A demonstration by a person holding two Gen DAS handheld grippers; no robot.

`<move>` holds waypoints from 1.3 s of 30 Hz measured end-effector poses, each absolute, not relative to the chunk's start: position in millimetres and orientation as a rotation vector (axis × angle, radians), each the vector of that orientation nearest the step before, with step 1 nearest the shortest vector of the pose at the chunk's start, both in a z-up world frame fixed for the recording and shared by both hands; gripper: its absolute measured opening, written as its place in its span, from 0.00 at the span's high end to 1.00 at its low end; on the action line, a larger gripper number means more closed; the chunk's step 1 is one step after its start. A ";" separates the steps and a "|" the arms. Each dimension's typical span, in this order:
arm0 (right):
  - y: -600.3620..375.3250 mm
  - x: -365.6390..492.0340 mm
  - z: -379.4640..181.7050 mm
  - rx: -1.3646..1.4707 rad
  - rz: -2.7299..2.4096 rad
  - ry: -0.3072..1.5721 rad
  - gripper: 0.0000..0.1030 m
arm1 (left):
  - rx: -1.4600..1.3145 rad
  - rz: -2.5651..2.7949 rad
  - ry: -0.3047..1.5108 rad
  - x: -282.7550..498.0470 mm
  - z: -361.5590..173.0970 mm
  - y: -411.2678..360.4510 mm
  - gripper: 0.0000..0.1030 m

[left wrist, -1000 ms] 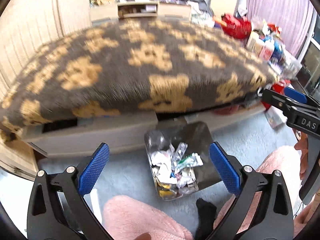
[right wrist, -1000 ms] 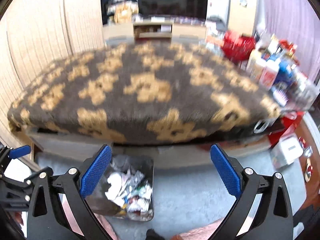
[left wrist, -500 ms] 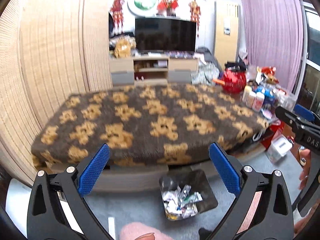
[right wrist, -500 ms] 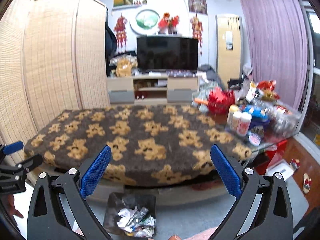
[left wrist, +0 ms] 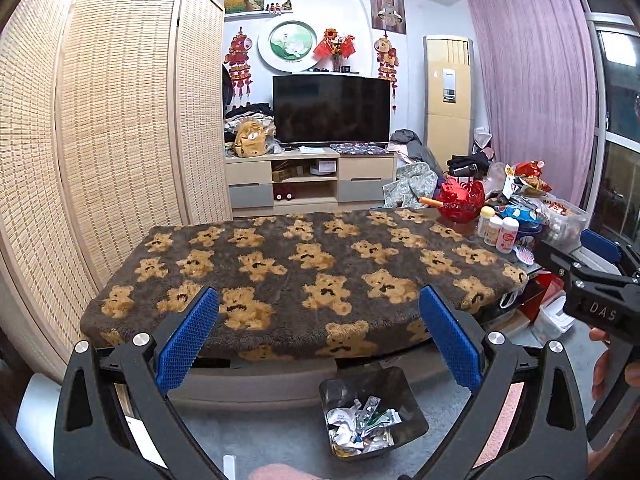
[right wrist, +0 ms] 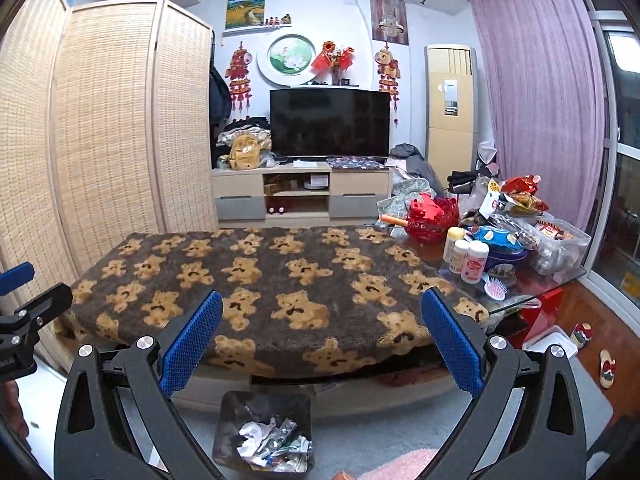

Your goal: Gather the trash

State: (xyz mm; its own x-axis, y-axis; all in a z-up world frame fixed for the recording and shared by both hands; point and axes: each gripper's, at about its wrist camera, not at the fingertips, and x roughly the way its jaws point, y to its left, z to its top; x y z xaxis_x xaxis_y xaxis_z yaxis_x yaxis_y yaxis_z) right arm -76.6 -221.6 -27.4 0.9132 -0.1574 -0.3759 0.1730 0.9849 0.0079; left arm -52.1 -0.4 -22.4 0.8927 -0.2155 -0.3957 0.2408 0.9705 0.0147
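A dark trash bin [left wrist: 404, 396] [right wrist: 236, 412] stands on the grey carpet in front of the table, holding crumpled white paper and wrappers [left wrist: 362, 424] [right wrist: 272, 446]. My left gripper [left wrist: 318, 344] is open and empty, raised well above and behind the bin. My right gripper [right wrist: 320, 346] is open and empty too, at a similar height. In the left wrist view the right gripper's black body [left wrist: 592, 292] shows at the right edge. The left gripper's body [right wrist: 24, 320] appears at the left edge of the right wrist view.
A low table under a brown bear-print blanket [left wrist: 304, 272] [right wrist: 272, 280] fills the middle. Bottles [right wrist: 468, 258], a red basket [right wrist: 430, 216] and snack bags crowd its right end. A TV stand [right wrist: 300, 192] stands behind, bamboo screens [left wrist: 112, 140] at left, slippers [right wrist: 608, 368] on the floor.
Both grippers have risen and pulled back from the bin, so the whole table and room have come into view. Both stay open and empty.
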 end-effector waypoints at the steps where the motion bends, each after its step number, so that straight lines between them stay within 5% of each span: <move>1: -219.8 -76.9 -27.6 0.036 -0.167 0.384 0.03 | 0.061 -0.232 0.400 -53.0 -22.2 0.3 0.08; 39: -213.1 -80.0 -23.5 0.030 -0.170 0.382 0.03 | 0.041 -0.221 0.395 -58.8 -20.0 6.3 0.08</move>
